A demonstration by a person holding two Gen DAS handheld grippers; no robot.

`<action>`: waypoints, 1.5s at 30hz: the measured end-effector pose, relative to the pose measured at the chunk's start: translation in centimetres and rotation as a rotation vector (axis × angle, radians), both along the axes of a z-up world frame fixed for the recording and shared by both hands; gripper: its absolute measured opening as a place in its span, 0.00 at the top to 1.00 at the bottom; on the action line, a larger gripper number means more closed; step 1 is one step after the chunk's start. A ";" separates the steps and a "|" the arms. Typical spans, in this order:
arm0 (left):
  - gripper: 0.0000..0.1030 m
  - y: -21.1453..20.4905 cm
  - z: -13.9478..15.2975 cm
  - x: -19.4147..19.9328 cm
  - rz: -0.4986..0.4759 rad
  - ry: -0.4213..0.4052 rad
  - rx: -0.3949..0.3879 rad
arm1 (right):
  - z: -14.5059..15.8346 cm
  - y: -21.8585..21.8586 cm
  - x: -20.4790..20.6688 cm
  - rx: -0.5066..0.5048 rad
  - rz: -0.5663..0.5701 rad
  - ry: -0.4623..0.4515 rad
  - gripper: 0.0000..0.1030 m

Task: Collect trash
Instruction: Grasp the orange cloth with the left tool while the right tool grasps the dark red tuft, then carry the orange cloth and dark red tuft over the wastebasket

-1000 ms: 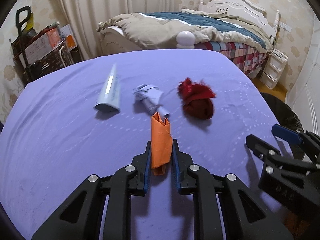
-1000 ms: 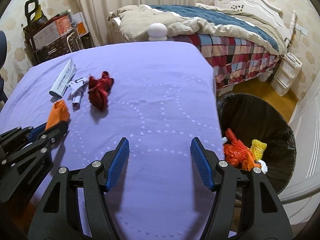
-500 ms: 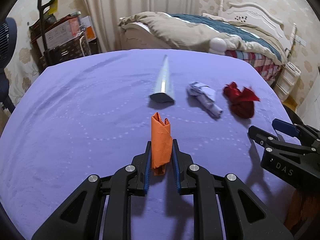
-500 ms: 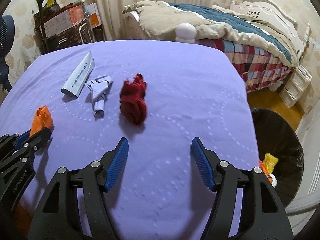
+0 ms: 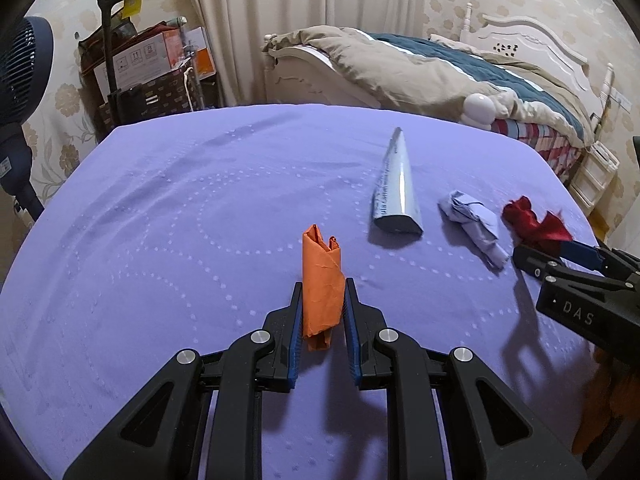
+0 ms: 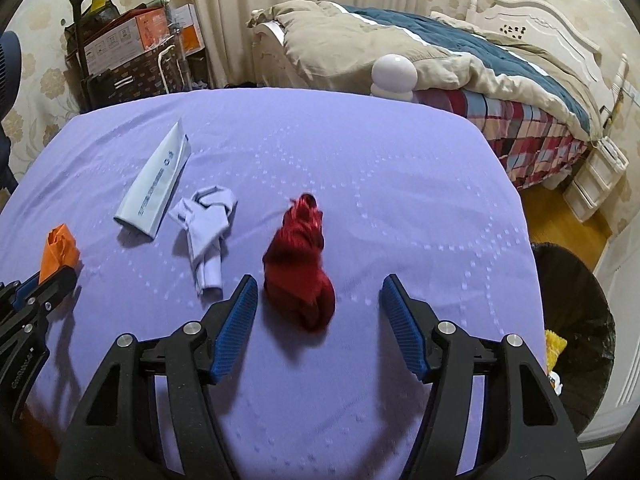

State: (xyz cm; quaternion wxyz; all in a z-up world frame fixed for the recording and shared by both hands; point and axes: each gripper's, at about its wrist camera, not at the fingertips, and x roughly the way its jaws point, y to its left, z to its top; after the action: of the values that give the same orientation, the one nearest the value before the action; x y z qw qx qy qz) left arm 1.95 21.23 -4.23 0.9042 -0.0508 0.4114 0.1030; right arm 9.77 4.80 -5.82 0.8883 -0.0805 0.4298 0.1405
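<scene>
Left gripper [image 5: 323, 312] clamped on orange paper [image 5: 321, 276]. Right gripper [image 6: 318, 320] open, fingers just narrowing, red wad [image 6: 301, 260] on table [image 6: 400, 200] at twelve o'clock between, untouched. Probably light, soft, crushable; best pinched mid-bulk.

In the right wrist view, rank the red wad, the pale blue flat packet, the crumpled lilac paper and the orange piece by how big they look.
Largest to smallest:
1. red wad, though it lies nearest the camera
2. pale blue flat packet
3. crumpled lilac paper, close to the packet, so unsure
4. orange piece, partly hidden by the left hand-held gripper
</scene>
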 end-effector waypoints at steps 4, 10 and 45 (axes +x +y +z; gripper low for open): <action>0.81 0.3 -0.2 0.2 0.001 0.006 -0.016 | 0.0 0.3 0.6 -0.002 0.001 -0.004 0.50; 0.81 0.3 -0.1 0.0 -0.001 0.002 -0.013 | 0.2 0.4 0.5 -0.003 0.005 -0.013 0.69; 0.81 -7.7 0.8 -3.1 -0.156 -0.036 -0.016 | 1.1 -6.4 -7.5 0.039 -0.063 -0.041 0.77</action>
State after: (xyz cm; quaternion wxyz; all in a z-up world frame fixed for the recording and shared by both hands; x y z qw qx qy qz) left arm -1.11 13.51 -3.47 0.9162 -0.0275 0.3987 0.0278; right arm 2.24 -1.65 -4.74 0.9022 -0.0525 0.4112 0.1190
